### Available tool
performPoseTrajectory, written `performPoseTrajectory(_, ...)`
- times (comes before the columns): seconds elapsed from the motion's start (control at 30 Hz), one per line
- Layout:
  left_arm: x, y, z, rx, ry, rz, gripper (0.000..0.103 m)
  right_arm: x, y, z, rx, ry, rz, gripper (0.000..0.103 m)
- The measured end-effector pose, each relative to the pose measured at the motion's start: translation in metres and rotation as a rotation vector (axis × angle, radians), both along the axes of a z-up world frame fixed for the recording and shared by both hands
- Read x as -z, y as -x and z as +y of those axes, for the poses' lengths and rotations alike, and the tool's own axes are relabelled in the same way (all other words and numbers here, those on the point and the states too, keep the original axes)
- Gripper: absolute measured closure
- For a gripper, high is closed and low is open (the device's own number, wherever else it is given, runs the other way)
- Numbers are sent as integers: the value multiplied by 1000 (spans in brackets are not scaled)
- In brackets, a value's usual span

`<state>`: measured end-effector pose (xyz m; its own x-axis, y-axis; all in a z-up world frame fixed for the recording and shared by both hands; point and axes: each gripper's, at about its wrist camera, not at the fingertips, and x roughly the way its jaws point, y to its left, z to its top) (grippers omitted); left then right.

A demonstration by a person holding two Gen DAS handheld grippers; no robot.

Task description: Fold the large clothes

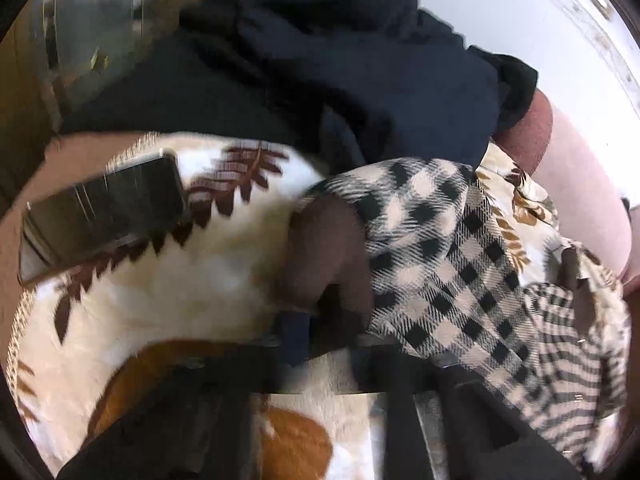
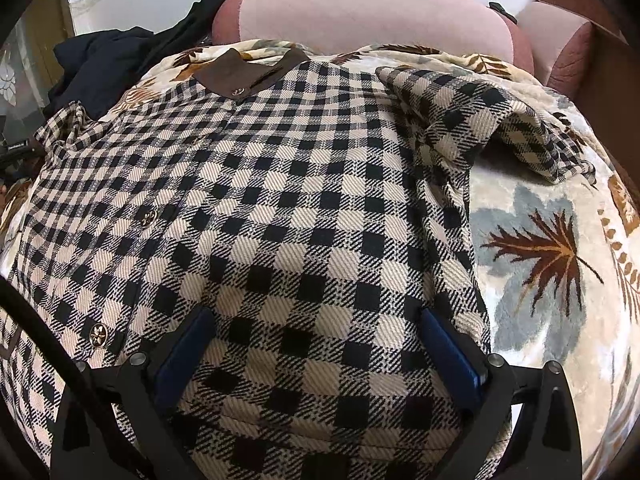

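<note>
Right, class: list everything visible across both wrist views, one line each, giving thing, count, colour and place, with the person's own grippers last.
black-and-cream checked wool jacket: one, brown collar, spread buttoned-side up on the blanket
cream leaf-print plush blanket: one, brown and grey leaves, under the jacket
dark navy clothes heap: one pile, beyond the jacket's left side
black smartphone: one, on the blanket's left
pink upholstered sofa back: one, behind the blanket
left gripper: blurred, at the jacket's sleeve
right gripper: open, blue pads, over the hem

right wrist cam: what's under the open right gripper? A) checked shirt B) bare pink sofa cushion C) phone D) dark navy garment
A: the right gripper stands open with its blue pads over the black-and-cream checked shirt, spread on the leaf-print blanket.
</note>
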<state>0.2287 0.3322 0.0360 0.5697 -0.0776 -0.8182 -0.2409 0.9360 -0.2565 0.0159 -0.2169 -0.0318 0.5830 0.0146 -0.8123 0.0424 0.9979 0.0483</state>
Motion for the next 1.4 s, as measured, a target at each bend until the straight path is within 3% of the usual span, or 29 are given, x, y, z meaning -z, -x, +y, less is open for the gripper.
performPoseTrajectory(0.2, -61, 25, 58, -144, 49, -92, 96, 0, 1, 0, -1, 0, -1, 0)
performPoseTrajectory(0.33, -101, 41, 95, -242, 11, -119, 97, 1, 1, 0, -2, 0, -1, 0)
performPoseTrajectory(0.47, -117, 54, 91, -230, 22, -118, 97, 1, 1, 0, -2, 0, -2, 0)
performPoseTrajectory(0.67, -146, 70, 7, -10, 69, -134, 97, 1, 1, 0, -3, 1, -2, 0)
performPoseTrajectory(0.87, -159, 82, -164, 338, 159, -118, 97, 2, 1, 0, -3, -3, -3, 0)
performPoseTrajectory(1.03, -139, 114, -323, 646, 309, -52, 96, 2, -1, -4, -5, -30, -4, 0)
performPoseTrajectory(1.13, -123, 141, -385, 761, 360, 29, 90, 2, 0, -6, -9, -53, -10, 0)
performPoseTrajectory(1.23, -115, 170, -408, 853, 327, 65, 72, 1, 2, -8, -12, -77, -18, 0)
performPoseTrajectory(1.33, -116, 191, -388, 862, 265, 8, 58, 1, 3, -10, -13, -86, -21, 0)
performPoseTrajectory(1.4, -113, 199, -361, 812, 189, -50, 44, 1, 2, -9, -13, -80, -20, 0)
